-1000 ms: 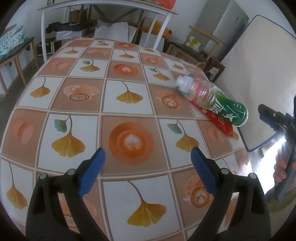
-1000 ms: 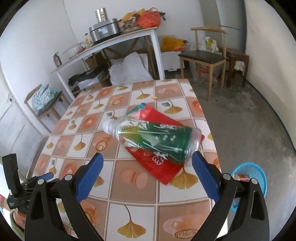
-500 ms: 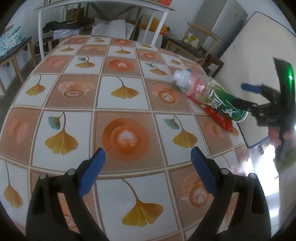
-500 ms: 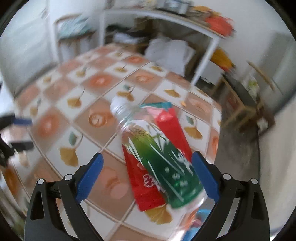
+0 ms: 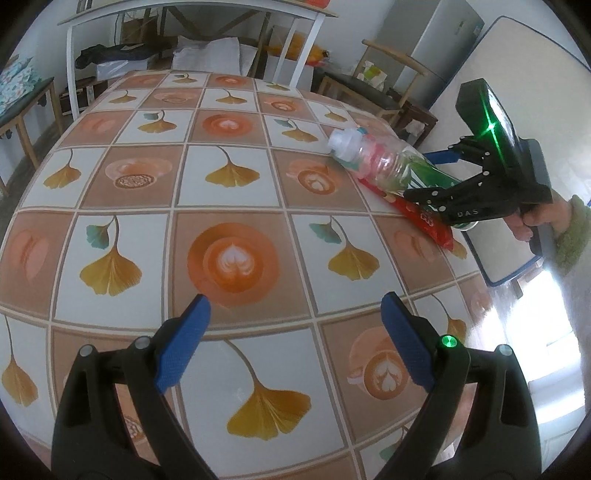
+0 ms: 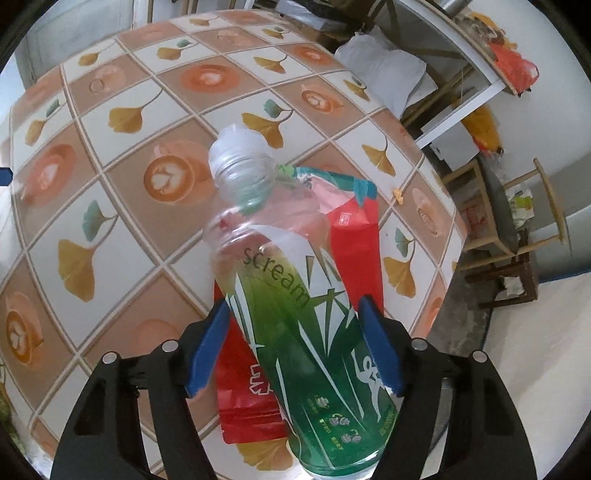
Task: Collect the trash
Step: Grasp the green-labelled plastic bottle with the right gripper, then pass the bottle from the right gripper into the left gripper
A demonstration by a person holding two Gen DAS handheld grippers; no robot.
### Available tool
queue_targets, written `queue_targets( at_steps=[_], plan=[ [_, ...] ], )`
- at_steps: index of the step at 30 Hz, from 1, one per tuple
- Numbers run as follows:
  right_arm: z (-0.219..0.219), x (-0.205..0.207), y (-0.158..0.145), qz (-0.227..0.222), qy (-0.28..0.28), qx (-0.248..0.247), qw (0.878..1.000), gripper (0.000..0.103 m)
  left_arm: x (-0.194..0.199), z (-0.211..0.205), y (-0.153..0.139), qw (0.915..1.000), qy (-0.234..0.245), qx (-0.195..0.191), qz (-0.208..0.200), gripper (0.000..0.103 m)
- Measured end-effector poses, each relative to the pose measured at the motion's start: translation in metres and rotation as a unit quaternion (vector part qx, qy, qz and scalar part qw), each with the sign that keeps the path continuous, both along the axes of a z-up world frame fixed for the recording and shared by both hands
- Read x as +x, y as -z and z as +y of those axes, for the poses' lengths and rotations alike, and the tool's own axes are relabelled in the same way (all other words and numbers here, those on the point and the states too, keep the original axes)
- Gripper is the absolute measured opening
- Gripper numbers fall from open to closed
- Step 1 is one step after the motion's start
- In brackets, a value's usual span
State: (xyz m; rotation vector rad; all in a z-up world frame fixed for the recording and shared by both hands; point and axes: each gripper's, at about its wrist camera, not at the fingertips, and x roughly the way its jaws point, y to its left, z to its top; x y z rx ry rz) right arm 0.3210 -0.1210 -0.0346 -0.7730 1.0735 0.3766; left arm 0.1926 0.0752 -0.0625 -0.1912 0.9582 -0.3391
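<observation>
Ginkgo leaves and latte cups pattern the tablecloth (image 5: pixel 236 206) over a table in a cluttered room, with a white trestle table (image 5: pixel 184 11) and a wooden chair (image 5: pixel 373 92) behind it. Near the table's far right edge an empty plastic bottle (image 6: pixel 295 302) with a green label lies on its side across a red snack wrapper (image 6: pixel 354 243), its open neck pointing toward the table's middle. A hand in a green sleeve (image 5: pixel 535 221) holds the right gripper (image 6: pixel 295 343) level at the bottle's base end; its blue pads (image 6: pixel 380 347) flank the labelled body closely, though firm contact cannot be confirmed. The left gripper (image 5: pixel 295 343) hovers over the near tiles, spread wide and holding nothing.
</observation>
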Motion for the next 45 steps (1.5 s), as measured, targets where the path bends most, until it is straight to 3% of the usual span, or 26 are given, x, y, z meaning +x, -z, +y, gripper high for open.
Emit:
queue_targets(
  at_steps=[12, 18, 21, 25, 26, 28, 30, 35, 38, 42, 45],
  plan=[
    [0.001, -0.018, -0.041, -0.018, 0.017, 0.007, 1.000, 0.059, -0.012, 0.011, -0.007, 0.9996, -0.005, -0.028, -0.004, 0.089],
    [0.003, -0.043, -0.046, 0.008, 0.057, 0.069, 0.996, 0.059, -0.020, 0.020, -0.007, 0.9992, -0.009, -0.039, 0.000, 0.089],
    [0.005, -0.059, -0.043, 0.034, 0.096, 0.143, 0.985, 0.059, -0.027, 0.028, -0.007, 0.9987, -0.011, -0.050, 0.001, 0.089],
    [0.007, -0.083, -0.028, 0.078, 0.170, 0.265, 0.946, 0.059, -0.032, 0.042, -0.006, 0.9970, -0.016, -0.074, 0.013, 0.089],
    [0.007, -0.086, -0.022, 0.089, 0.193, 0.292, 0.932, 0.059, -0.032, 0.045, -0.005, 0.9966, -0.018, -0.079, 0.017, 0.089],
    [0.003, -0.094, -0.005, 0.119, 0.256, 0.352, 0.892, 0.059, -0.034, 0.052, -0.004, 0.9949, -0.020, -0.096, 0.025, 0.089],
    [0.003, -0.101, 0.004, 0.136, 0.280, 0.392, 0.866, 0.059, -0.035, 0.059, -0.003, 0.9928, -0.019, -0.113, 0.036, 0.089],
    [0.013, -0.117, 0.018, 0.183, 0.299, 0.457, 0.818, 0.060, -0.039, 0.064, -0.003, 0.9890, -0.010, -0.139, 0.048, 0.089],
    [0.013, -0.122, 0.030, 0.242, 0.305, 0.520, 0.760, 0.062, -0.037, 0.061, -0.003, 0.9852, 0.000, -0.163, 0.053, 0.089],
    [0.007, -0.130, 0.037, 0.266, 0.313, 0.561, 0.719, 0.066, -0.032, 0.055, 0.002, 0.9786, 0.010, -0.194, 0.069, 0.089],
    [0.003, -0.137, 0.045, 0.280, 0.319, 0.581, 0.695, 0.066, -0.026, 0.051, 0.006, 0.9774, 0.007, -0.197, 0.078, 0.089]
  ],
)
